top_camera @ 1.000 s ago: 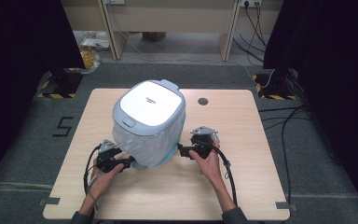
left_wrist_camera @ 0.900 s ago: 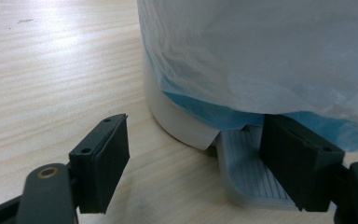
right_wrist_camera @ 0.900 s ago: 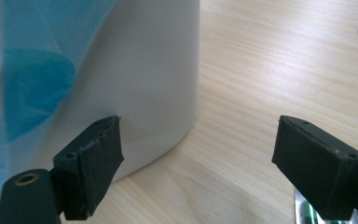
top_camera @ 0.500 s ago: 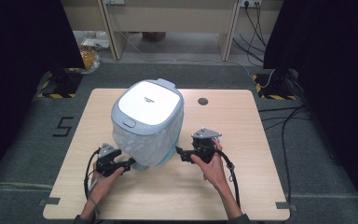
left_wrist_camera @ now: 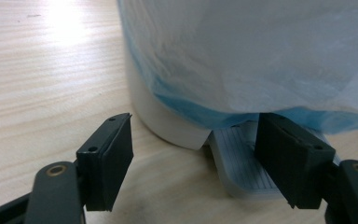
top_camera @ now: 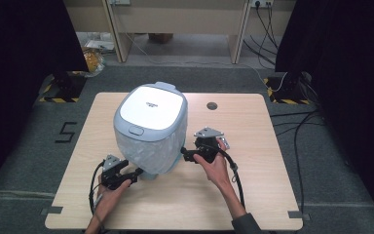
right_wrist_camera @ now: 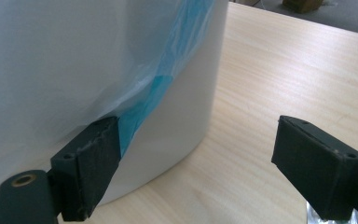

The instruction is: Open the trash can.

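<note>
— Where's the bin?

— The white bin (top_camera: 151,129) stands upright on the wooden worktop (top_camera: 253,195), a little left of the middle, lid shut. A thin bluish liner bag (top_camera: 148,153) hangs down its outside, nearly to the base, and a pedal (left_wrist_camera: 242,161) sticks out at the foot.

— And your left hand?

— My left gripper (top_camera: 135,172) sits low at the bin's near left side. Its fingers (left_wrist_camera: 106,161) are spread wide, one on each side of the pedal and the bag's lower edge, clamping nothing. The right-hand finger in the left gripper view is just in front of the pedal; I cannot tell if it touches.

— The right one?

— My right gripper (top_camera: 187,155) is at the bin's right flank. Its fingers (right_wrist_camera: 91,163) are wide apart too, having just eased open slightly. One lies against the bag's edge by the wall, the other well clear over bare worktop. Nothing is gripped.
</note>
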Available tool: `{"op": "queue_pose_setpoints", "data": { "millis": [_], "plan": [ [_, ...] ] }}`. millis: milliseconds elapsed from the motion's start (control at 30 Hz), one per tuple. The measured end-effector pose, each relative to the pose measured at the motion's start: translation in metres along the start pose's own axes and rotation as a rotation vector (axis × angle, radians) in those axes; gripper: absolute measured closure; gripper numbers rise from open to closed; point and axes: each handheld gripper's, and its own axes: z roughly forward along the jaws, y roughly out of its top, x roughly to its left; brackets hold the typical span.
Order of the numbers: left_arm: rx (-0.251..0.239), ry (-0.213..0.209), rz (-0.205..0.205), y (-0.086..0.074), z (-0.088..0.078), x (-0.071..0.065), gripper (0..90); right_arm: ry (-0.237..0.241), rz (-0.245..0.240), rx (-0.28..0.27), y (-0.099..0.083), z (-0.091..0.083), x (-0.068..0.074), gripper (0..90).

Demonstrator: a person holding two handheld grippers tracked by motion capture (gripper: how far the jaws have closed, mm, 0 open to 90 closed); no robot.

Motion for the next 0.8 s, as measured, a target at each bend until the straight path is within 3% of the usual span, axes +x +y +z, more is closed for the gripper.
{"op": "queue_pose_setpoints", "data": {
  "millis": [300,367,567,733,800],
  "plan": [
    [0.006,-0.033,-0.01,-0.007,-0.007,-0.01,26.5,-0.007,-0.023,0.01,0.012,0.015,-0.006,17.0],
    [0.005,-0.039,-0.011,-0.008,-0.009,-0.01,26.4,0.009,-0.014,0.011,0.01,0.013,-0.006,16.9],
    [-0.006,-0.056,0.021,-0.013,-0.019,-0.014,27.5,-0.006,-0.046,0.03,-0.004,-0.004,-0.01,16.6],
    [0.057,-0.098,0.113,-0.018,-0.018,-0.032,28.3,-0.038,-0.07,0.071,-0.03,-0.029,-0.017,16.8],
    [0.061,-0.103,0.118,-0.017,-0.016,-0.034,28.4,-0.042,-0.075,0.079,-0.038,-0.036,-0.019,16.9]
  ]
}}
